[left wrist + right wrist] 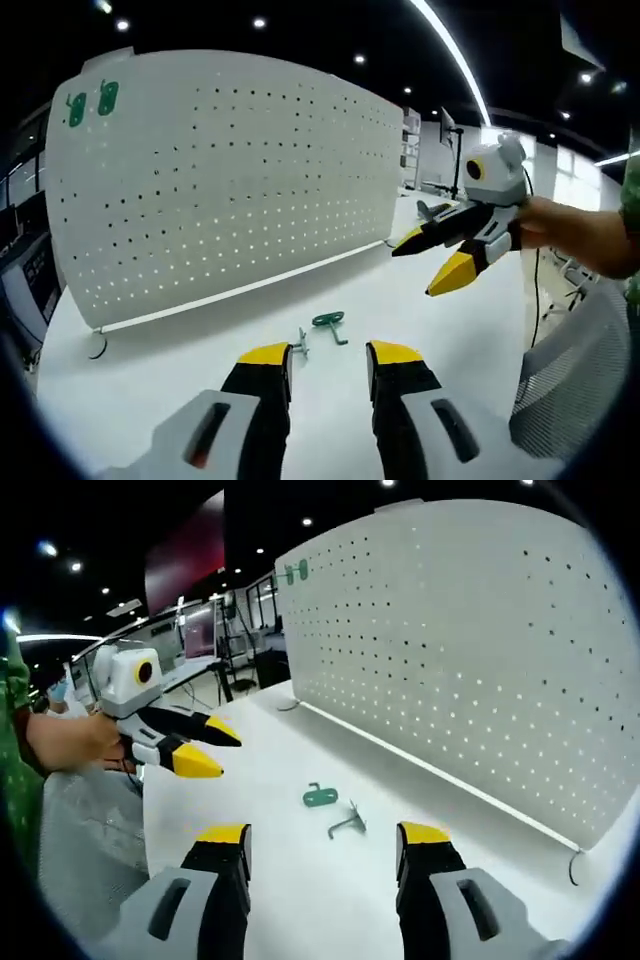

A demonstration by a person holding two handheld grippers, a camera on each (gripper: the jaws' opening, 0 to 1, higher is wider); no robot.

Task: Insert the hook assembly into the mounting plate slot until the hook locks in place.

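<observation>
A white pegboard (pixel 230 180) stands upright on a white table (pixel 150 370) and serves as the landmark here. In the left gripper view, two green hooks (pixel 92 102) hang side by side near the board's upper corner; the same pair appears in the right gripper view as green hooks (pixel 295 573) at the board's far upper corner. The board (pixel 470 640) in that view runs along the table's (pixel 300 880) edge, with a bright strip along its base.

On the table in front of the pegboard, apart from its base, lie two loose parts close together: a green hook piece (pixel 330 323) and a bare metal bracket (pixel 301 345). In the right gripper view they are the green hook piece (pixel 320 796) and, just beside it on the side nearer the board, the metal bracket (pixel 347 823). Neither part touches the board or either tool.

The left gripper (pixel 328 362) sits low over the table, short of the two parts, its yellow-tipped jaws spread and holding nothing. The right gripper (pixel 323 840) is likewise spread and empty, with the parts lying beyond its jaw tips. Each tool also appears in the other's view: the right gripper (pixel 430 266), held by a hand (pixel 575 235), hangs above the table off the board's end, jaws parted; the left gripper (pixel 205 748), held by a hand (pixel 70 742), also hangs with its jaws parted. A grey mesh chair back (pixel 575 375) stands at the table edge away from the board.
</observation>
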